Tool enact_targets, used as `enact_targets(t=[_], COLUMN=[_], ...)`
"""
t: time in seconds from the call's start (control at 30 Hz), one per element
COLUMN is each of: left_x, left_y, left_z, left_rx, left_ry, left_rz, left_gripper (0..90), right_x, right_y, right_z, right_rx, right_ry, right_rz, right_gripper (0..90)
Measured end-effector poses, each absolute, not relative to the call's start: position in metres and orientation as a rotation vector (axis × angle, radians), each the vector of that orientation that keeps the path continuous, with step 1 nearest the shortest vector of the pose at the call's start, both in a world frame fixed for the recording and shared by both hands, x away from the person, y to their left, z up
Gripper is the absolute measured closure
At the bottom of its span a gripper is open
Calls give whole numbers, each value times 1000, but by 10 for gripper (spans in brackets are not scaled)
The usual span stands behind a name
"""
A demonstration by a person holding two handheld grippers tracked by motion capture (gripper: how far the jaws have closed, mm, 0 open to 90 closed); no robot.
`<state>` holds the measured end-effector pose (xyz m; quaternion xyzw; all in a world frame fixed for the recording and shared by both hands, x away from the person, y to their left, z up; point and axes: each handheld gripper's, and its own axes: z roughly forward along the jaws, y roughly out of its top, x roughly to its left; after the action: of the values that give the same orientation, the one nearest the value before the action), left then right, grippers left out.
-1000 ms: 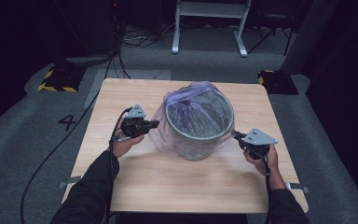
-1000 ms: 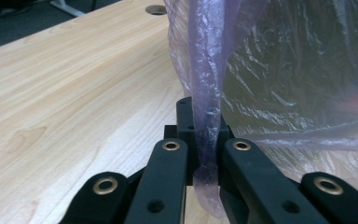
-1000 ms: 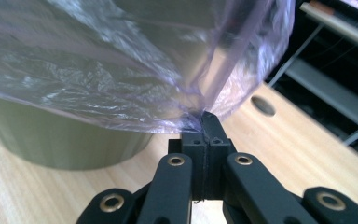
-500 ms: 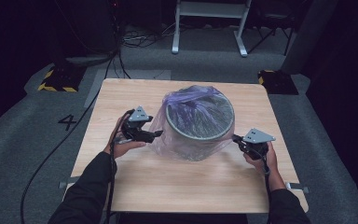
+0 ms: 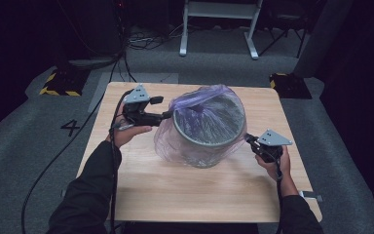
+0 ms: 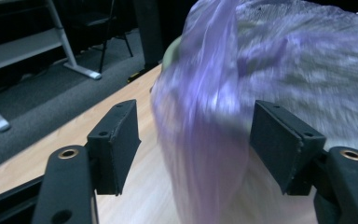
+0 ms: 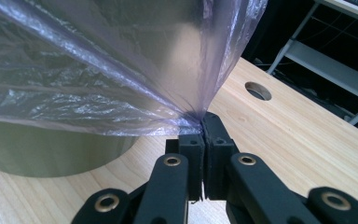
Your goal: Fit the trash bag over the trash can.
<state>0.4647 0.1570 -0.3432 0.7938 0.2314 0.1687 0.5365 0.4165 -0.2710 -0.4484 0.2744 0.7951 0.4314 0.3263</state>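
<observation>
Shifted rimward, the left claw (image 6: 193, 140) gapes around crinkly purple film (image 7: 121, 70); right claw (image 7: 203, 126) pinches it.

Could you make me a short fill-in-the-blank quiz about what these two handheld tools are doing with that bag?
1. The thin plastic bag draped over the metal bin is ____ in colour.
2. The right gripper has its jaws ____ on a pinch of the bag.
3. The left gripper has its jaws ____, with bag film between them.
4. The bin stands on a ____ table.

Missing words: purple; shut; open; wooden
</observation>
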Motion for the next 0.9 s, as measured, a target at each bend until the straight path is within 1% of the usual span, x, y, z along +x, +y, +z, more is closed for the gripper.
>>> enact_targets(t=[0.1, 0.17, 0.3, 0.4, 0.5, 0.57, 0.6, 0.63, 0.73, 0.9], left_x=[474, 480, 491, 497, 503, 507, 510, 512, 520, 529], left_y=[146, 142, 135, 131, 132, 132, 132, 131, 130, 122], left_z=[-343, -344, -345, -345, -342, -340, -339, -339, -337, -341], left_rx=[1894, 1886, 1898, 1916, 1891, 1881, 1884, 1888, 1863, 1897], left_ry=[557, 558, 570, 563, 557, 569, 579, 581, 617, 633], left_rz=[393, 362, 365, 380, 379, 374, 383, 384, 401, 406], left_gripper=[393, 401, 440, 537, 674, 729, 778, 804, 871, 897], right_x=[417, 418, 418, 418, 419, 419, 420, 420, 419, 420], right_y=[-269, -269, -270, -270, -269, -269, -268, -268, -267, -268], right_z=[-447, -446, -445, -445, -445, -445, -445, -445, -446, -449], right_rx=[719, 716, 715, 719, 711, 709, 705, 702, 684, 683], right_ry=[2089, 2087, 2085, 2085, 2089, 2097, 2103, 2108, 2130, 2153], right_rz=[1128, 1126, 1132, 1136, 1130, 1127, 1124, 1115, 1094, 1095], right_gripper=[878, 876, 869, 869, 875, 892, 899, 900, 900, 900])
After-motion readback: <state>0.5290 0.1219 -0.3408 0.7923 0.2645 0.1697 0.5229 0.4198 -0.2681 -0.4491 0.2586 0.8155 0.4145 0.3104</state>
